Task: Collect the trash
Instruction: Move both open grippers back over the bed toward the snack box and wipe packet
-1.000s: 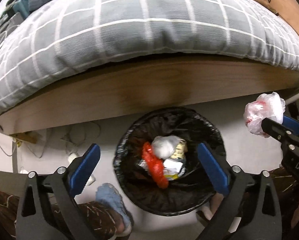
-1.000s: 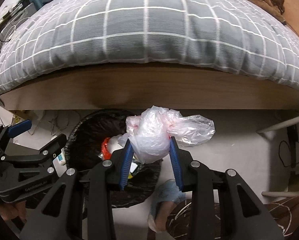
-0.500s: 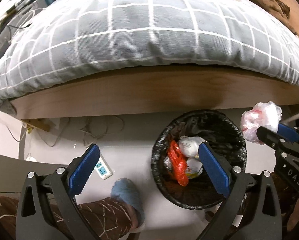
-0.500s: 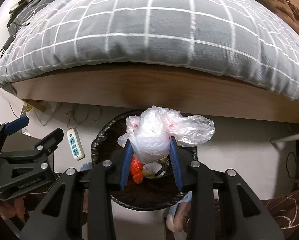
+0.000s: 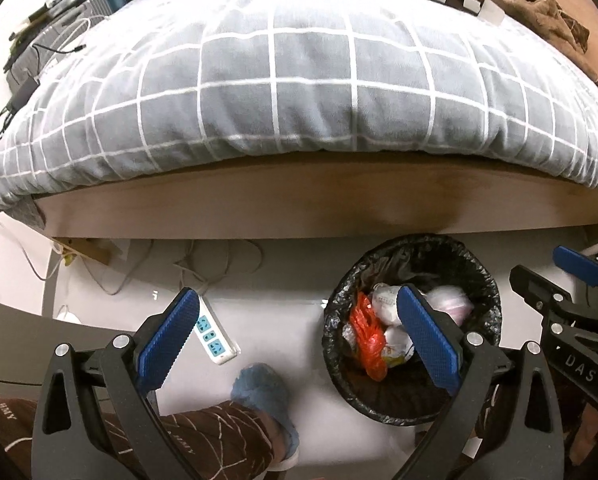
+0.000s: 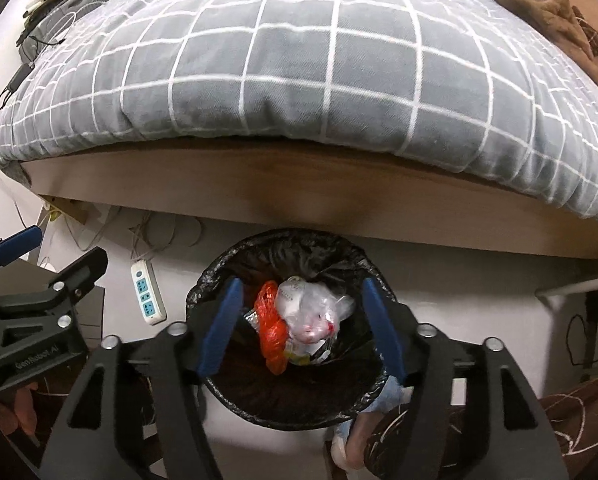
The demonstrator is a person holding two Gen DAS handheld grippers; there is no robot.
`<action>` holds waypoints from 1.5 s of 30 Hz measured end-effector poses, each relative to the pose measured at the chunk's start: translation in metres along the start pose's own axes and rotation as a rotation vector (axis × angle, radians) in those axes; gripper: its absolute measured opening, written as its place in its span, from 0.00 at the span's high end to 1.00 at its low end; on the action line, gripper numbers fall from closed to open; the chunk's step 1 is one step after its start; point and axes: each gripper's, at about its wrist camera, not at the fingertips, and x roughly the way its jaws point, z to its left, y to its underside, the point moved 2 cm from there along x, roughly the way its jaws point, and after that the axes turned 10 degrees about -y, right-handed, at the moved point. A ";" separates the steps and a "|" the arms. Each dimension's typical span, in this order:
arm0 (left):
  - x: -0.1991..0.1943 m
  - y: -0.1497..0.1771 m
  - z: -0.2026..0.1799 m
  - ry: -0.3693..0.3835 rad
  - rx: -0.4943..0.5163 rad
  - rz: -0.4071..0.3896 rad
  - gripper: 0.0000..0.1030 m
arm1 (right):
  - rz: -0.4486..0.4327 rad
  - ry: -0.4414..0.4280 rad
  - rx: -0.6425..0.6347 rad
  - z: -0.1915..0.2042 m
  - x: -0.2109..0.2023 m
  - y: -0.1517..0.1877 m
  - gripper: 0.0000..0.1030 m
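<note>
right gripper (image 6: 303, 320): jaws spread wide and holding nothing, blue pads apart on either side of the bin's opening, hanging straight above it
left gripper (image 5: 299, 340): jaws wide apart and bare, one blue pad over the floor, the other over the bin's left half
trash bin (image 6: 219, 276): round, lined with a black bag, standing on the pale floor just in front of the bed's wooden side board
clear plastic bag (image 6: 315, 308): crumpled, with pink and red showing inside, lying on top of the rubbish in the bin, free of both grippers
orange bag (image 6: 273, 328): inside the bin, touching the clear plastic bag on its left
other rubbish: white wrappers and a yellow scrap beneath and beside the two bags, too small to tell further
power strip (image 5: 215, 336): white with blue sockets, on the floor left of the bin, its cable running toward the bed
bed (image 5: 307, 80): grey quilt with white grid lines overhanging the board
foot in blue slipper (image 5: 265, 396): on the floor between the power strip and the bin
</note>
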 end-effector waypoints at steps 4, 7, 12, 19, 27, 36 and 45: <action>-0.012 -0.007 0.003 -0.003 0.000 -0.036 0.06 | -0.042 0.018 -0.004 -0.001 -0.015 -0.006 0.22; -0.024 -0.014 0.008 0.011 -0.019 -0.067 0.06 | -0.098 0.043 -0.015 -0.006 -0.033 -0.010 0.14; -0.049 -0.031 0.016 0.030 -0.049 -0.132 0.06 | -0.231 0.079 -0.059 -0.003 -0.070 -0.022 0.07; -0.082 -0.060 0.017 0.049 -0.064 -0.224 0.06 | -0.343 0.112 -0.075 -0.005 -0.101 -0.043 0.07; -0.097 -0.100 0.011 0.058 -0.094 -0.284 0.06 | -0.418 0.104 -0.058 -0.018 -0.118 -0.077 0.07; -0.090 -0.148 -0.001 0.084 -0.081 -0.292 0.06 | -0.455 0.099 -0.005 -0.037 -0.115 -0.134 0.07; -0.067 -0.210 0.001 0.062 -0.089 -0.306 0.06 | -0.452 0.097 0.040 -0.056 -0.094 -0.200 0.07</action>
